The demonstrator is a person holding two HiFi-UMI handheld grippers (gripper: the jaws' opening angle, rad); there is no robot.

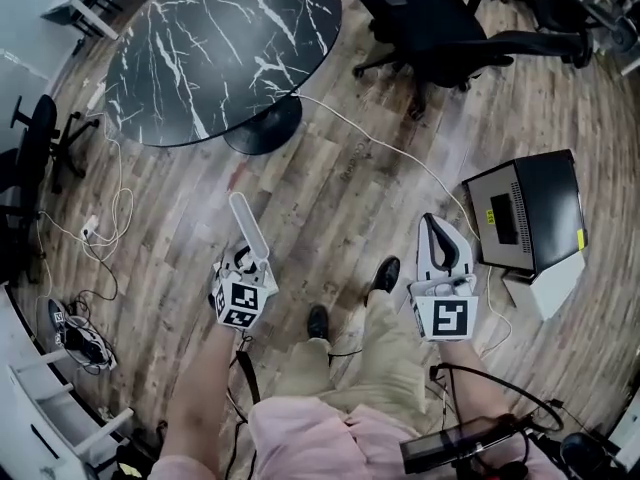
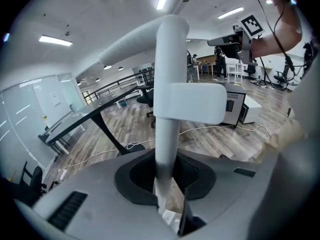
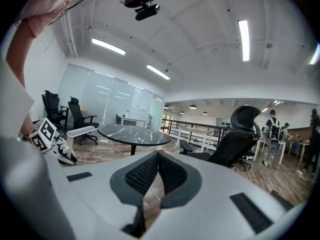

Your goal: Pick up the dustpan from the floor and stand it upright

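free: bare wood-plank floor [image 1: 330,193] mid-scene | far left: round black marble-top table [image 1: 220,38] | far right: black office chair [image 1: 440,18] | right: black box-shaped case [image 1: 530,213], perhaps a computer | low: white cable [image 1: 385,148] across floor | near left: white dustpan handle [image 1: 247,223] juts forward

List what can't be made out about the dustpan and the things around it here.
- The dustpan: only its white handle shows. In every view the pan end is hidden behind the left hand-held gripper.
- Yellow label on the black box: in the head view, too small to read.
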